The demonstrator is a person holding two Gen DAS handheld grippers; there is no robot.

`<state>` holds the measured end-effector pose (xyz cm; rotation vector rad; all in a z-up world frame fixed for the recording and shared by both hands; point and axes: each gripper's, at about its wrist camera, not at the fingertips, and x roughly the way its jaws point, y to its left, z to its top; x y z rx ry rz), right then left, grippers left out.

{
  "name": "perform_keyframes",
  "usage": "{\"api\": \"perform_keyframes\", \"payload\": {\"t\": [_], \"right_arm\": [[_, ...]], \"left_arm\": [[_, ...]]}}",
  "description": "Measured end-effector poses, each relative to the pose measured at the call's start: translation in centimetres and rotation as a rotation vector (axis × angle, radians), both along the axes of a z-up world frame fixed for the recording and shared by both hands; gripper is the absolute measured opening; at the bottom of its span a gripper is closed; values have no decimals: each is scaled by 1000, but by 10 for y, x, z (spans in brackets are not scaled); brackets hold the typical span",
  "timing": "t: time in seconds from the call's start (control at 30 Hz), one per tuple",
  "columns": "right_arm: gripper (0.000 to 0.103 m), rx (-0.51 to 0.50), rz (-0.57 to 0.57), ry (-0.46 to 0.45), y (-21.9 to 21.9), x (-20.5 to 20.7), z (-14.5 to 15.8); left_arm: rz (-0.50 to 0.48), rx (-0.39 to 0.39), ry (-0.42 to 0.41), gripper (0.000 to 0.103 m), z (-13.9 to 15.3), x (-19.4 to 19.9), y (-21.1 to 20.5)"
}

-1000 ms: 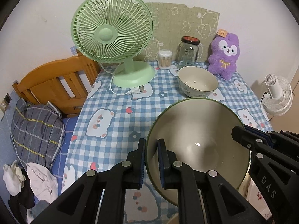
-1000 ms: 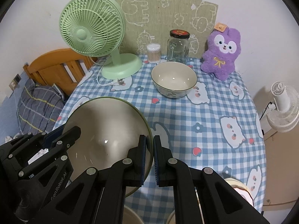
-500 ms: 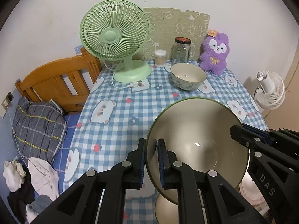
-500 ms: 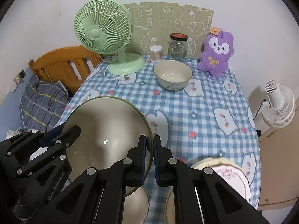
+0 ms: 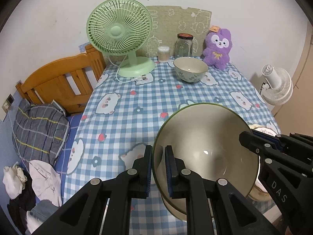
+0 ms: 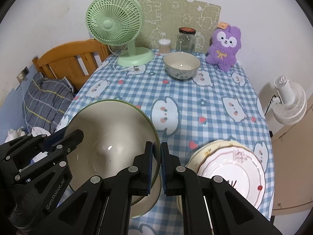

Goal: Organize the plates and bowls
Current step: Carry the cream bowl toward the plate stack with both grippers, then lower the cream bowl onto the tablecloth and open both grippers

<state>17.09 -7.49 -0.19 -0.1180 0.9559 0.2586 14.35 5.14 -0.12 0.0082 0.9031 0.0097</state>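
Blue-checked cloth covered the surface [image 6: 215, 90], and more of it showed than a second earlier, the green fan [image 5: 119, 27] and small floral bowl [image 6: 181, 65] sitting farther off. Stacked plates [image 6: 232, 168] had come into view at the near right. The large cream bowl [image 5: 203, 148] with its dark green rim hung over the near edge, mouth tipped toward both cameras. The left claw [image 5: 158, 171] pinched its left rim; the right claw [image 6: 156, 168] pinched the opposite rim.

Table [image 6: 215, 98] cloth: blue-white check with bear faces. Held bowl [image 6: 109, 148]: cream, green rim. Far bowl [image 6: 182, 64]: cream (floral outside). Fan [image 6: 115, 19] mint, plush [image 6: 225, 47] purple.
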Motion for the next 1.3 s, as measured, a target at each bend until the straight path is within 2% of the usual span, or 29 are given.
{"api": "perform_keyframes", "payload": {"t": [0.43,1.3], "right_arm": [[10,6,8,43,-6,-21,-22],[10,-8,-3,105,-9,-13,-60]], "left_arm": [[-18,7,38,9,-20,-21,-6],[-51,34,103,9,-59,-9,-10]]}}
